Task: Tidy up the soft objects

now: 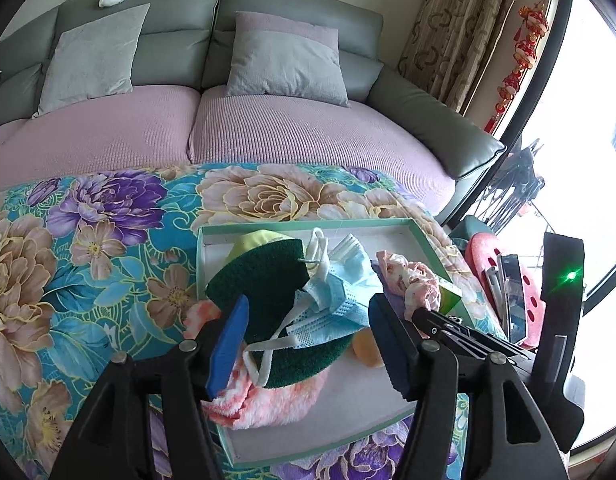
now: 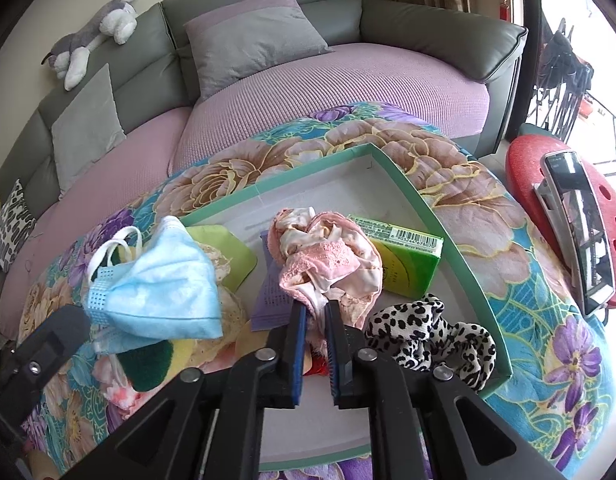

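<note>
A green-rimmed white tray (image 1: 411, 232) (image 2: 447, 224) lies on a floral blanket. In it are a green scouring pad (image 1: 264, 280), blue face masks (image 1: 339, 292) (image 2: 160, 284), a fluffy pink-white cloth (image 1: 276, 396), a pink cloth (image 1: 415, 280) (image 2: 331, 260), a green packet (image 2: 403, 256) and a leopard scrunchie (image 2: 431, 336). My left gripper (image 1: 308, 344) is open over the pad and masks. My right gripper (image 2: 313, 320) is shut on the pink cloth, holding it over the tray. It also shows in the left wrist view (image 1: 447, 324).
A grey sofa (image 1: 228, 60) with pink seat covers and cushions stands behind the blanket (image 1: 88, 240). A plush dog (image 2: 92, 36) lies on its back. A red stool (image 2: 547, 168) with a phone (image 2: 579, 220) stands at right by the window.
</note>
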`<act>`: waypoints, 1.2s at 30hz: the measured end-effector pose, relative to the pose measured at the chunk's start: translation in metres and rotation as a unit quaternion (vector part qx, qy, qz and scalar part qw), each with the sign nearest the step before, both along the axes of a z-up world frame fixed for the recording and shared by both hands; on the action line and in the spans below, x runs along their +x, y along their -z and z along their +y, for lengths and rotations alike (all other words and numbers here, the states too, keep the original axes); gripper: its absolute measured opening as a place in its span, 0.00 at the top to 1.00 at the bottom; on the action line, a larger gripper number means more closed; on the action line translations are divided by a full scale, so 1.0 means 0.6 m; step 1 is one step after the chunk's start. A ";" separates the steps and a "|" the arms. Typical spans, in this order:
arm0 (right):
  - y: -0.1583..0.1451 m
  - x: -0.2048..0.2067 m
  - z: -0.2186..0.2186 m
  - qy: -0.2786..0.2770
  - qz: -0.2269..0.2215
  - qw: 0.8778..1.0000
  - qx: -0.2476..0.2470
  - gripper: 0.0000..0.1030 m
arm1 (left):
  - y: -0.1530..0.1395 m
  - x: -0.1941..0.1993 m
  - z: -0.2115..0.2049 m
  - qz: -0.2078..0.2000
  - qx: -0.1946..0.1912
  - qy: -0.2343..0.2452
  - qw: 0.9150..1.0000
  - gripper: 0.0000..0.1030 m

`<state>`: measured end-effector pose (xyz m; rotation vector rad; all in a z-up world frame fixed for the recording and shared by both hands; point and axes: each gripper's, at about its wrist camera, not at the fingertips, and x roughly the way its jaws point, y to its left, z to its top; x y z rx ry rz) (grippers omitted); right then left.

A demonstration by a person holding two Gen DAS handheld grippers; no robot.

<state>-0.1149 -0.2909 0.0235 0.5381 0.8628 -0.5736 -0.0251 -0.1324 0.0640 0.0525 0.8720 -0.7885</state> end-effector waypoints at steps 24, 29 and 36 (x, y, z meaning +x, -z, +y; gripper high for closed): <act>0.000 -0.033 0.022 0.004 0.007 1.000 -0.013 0.29 | 0.021 0.028 0.111 -0.012 0.020 -0.138 0.990 0.10; 0.002 -0.038 0.031 0.001 0.010 1.000 -0.017 0.13 | 0.030 0.025 0.123 -0.024 0.042 -0.162 0.986 0.04; 0.000 -0.044 0.059 -0.012 0.015 0.999 -0.035 0.03 | 0.038 0.016 0.135 -0.040 0.071 -0.180 0.980 0.04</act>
